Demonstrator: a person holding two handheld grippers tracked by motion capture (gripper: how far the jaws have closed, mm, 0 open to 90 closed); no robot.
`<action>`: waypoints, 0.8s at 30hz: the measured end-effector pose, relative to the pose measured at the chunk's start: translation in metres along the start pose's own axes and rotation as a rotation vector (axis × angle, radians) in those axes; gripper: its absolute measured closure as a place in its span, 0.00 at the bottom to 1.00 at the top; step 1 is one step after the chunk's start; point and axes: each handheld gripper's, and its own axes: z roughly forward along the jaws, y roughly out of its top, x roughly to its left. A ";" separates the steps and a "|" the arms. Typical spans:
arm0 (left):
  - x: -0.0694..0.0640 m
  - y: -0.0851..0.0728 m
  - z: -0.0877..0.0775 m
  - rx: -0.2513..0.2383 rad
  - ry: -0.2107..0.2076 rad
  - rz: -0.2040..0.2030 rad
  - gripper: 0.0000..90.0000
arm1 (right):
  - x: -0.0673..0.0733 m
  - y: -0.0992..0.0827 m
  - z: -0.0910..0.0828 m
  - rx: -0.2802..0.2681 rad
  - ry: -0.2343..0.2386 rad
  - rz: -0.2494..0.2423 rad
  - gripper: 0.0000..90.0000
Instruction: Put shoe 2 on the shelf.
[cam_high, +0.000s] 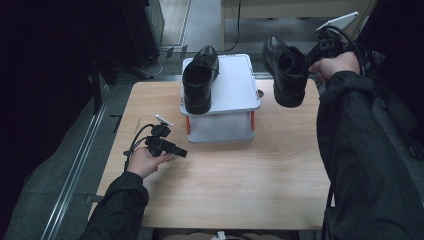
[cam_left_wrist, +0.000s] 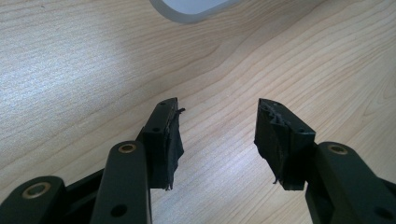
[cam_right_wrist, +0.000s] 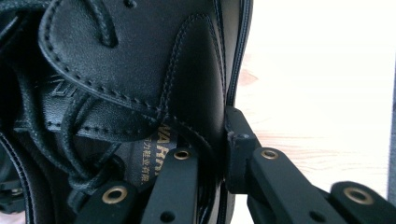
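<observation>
Now: my right gripper (cam_high: 309, 61) pinching shoe (cam_high: 286, 70) wall, aloft at 1 o'clock; my left gripper (cam_left_wrist: 218, 135) spread, empty, over table (cam_high: 240, 170).

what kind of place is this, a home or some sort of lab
Probably a lab or workshop set up for recording. A bare wooden table holds a small white stand with a black shoe, and dark equipment and cables stand around it.

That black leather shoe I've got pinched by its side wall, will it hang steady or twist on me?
The black leather shoe is held by the right gripper on one side wall only, so it will likely hang tilted. The smooth polished leather looks slippery and may creep. The upper probably flexes, while the sole looks stiff.
</observation>
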 end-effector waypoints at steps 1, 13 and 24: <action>0.000 0.000 0.000 0.001 -0.001 0.001 0.55 | 0.005 0.002 -0.001 0.002 0.004 -0.004 0.94; 0.001 -0.001 -0.001 -0.002 -0.015 -0.002 0.55 | 0.068 0.018 0.025 0.045 -0.011 -0.071 0.94; 0.001 0.000 0.001 0.004 -0.016 0.003 0.56 | 0.102 0.024 0.069 0.086 -0.029 -0.099 0.94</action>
